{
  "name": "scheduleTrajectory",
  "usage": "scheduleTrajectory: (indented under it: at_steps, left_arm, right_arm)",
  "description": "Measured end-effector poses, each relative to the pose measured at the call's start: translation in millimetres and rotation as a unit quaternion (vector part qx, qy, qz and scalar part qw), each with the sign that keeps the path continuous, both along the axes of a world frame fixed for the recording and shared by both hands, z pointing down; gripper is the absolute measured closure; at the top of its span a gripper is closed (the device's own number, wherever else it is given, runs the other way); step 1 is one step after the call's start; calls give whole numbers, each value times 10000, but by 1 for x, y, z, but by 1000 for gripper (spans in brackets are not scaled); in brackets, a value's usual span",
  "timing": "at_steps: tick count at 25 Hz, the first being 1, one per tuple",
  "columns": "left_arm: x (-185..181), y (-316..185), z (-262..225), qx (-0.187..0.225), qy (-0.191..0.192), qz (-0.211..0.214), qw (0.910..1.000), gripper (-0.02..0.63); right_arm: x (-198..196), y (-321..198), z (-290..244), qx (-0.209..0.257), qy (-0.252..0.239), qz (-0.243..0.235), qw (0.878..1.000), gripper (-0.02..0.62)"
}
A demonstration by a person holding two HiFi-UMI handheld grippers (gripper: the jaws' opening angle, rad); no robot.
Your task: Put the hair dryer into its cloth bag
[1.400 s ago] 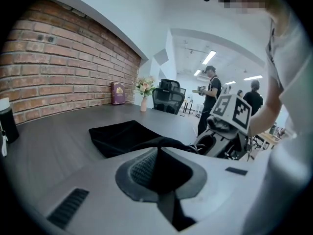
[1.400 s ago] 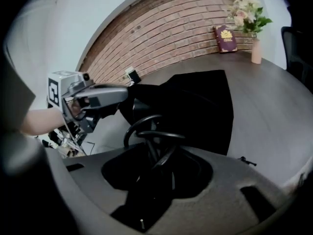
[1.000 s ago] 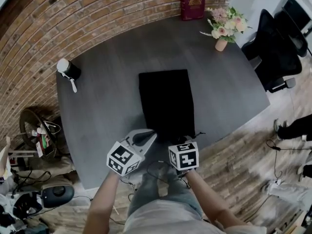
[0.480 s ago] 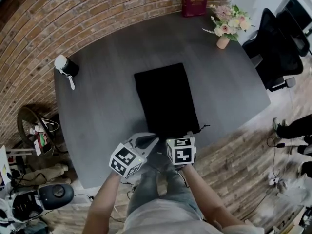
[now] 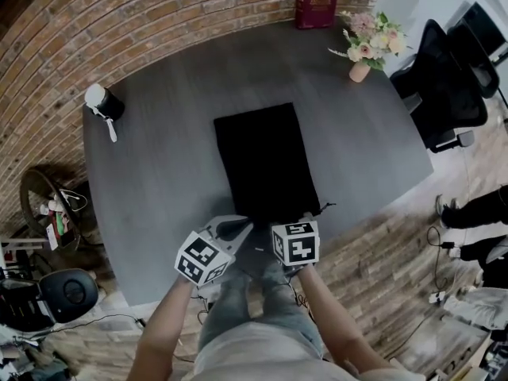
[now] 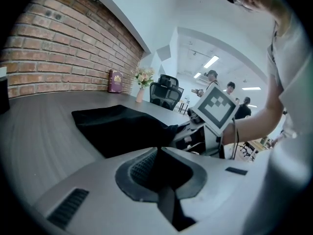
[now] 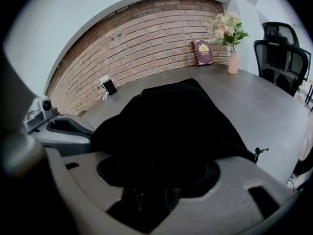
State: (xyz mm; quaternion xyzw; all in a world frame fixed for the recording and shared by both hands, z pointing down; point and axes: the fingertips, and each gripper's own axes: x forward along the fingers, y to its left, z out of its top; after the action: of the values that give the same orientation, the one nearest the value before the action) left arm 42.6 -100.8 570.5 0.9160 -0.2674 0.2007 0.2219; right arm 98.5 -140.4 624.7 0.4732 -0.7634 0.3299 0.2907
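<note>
Fingers, your left gripper: together, nothing between.
Fingers, your right gripper: just been opening, wide, cloth bag between.
Bag: table near edge.

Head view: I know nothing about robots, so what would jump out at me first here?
A black cloth bag lies in the middle of the dark grey table. At its near end are two hand-held grippers bearing black-and-white marker cubes: the left gripper is shut, while the right gripper has jaws that have just been opening, with the bag's end between them. Far off, a red book stands by the brick wall, near a vase of pink flowers.
</note>
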Motion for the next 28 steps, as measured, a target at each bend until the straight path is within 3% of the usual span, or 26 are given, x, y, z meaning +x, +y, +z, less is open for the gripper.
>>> scheduleTrajectory:
  at_steps: [5, 15, 24, 28]
  left_arm:
    - [0, -2, -2, -7, 73, -63, 10000, 588]
    - [-5, -5, -10, 42, 235, -149, 9996, 588]
    - [-3, -6, -11, 68, 281, -149, 9995, 588]
    - [-1, -5, -10, 55, 300, -147, 9994, 588]
  right_arm:
    - [3, 11, -9, -17, -179, -62, 9998, 301]
    - [7, 58, -8, -385, -184, -393, 9983, 296]
    - [2, 52, 14, -546, 550, -526, 9956, 359]
    - [2, 52, 12, -472, 387, -515, 9968, 394]
